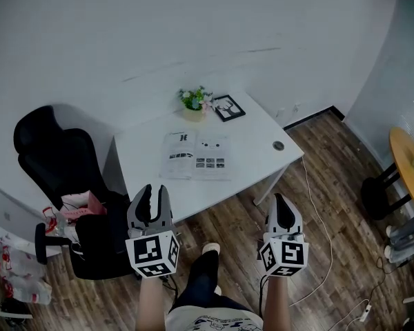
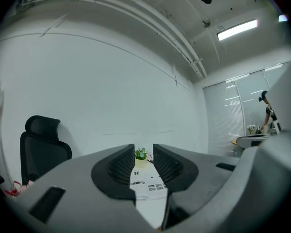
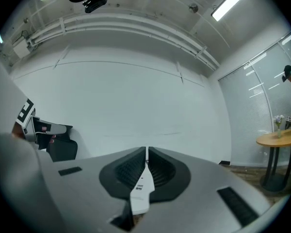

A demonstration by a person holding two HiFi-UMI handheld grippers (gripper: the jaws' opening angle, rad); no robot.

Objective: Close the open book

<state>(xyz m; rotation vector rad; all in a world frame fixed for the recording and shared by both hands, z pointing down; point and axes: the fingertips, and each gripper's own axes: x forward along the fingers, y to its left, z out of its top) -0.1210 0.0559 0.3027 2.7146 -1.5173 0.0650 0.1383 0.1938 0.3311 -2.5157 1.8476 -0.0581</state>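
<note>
Looking down, I see the open book [image 1: 196, 156] flat on the desk [image 1: 255, 126], at 1 o'clock from my left tool [image 1: 154, 193], whose jaws stand apart and empty; my right tool [image 1: 281, 202] is closed, empty.

A table [image 1: 262, 126] stands by the wall. An open book [image 1: 196, 156] lies flat on the table, near its middle. Behind the book, at the table's far edge, stands a potted plant [image 1: 194, 102], with a picture frame [image 1: 228, 107] just beside it on the right. A cable port [image 1: 278, 145] sits in the tabletop near the right end. An office chair [image 1: 55, 157] stands left of the table, with a bag [image 1: 83, 204] on it. A round side table [image 1: 407, 161] stands well apart to the table's right. A cable [image 1: 319, 209] trails on the floor off the table's front right corner. The left gripper [image 1: 154, 190] is at the table's front left corner. The right gripper [image 1: 279, 198] is in front of its right end.
</note>
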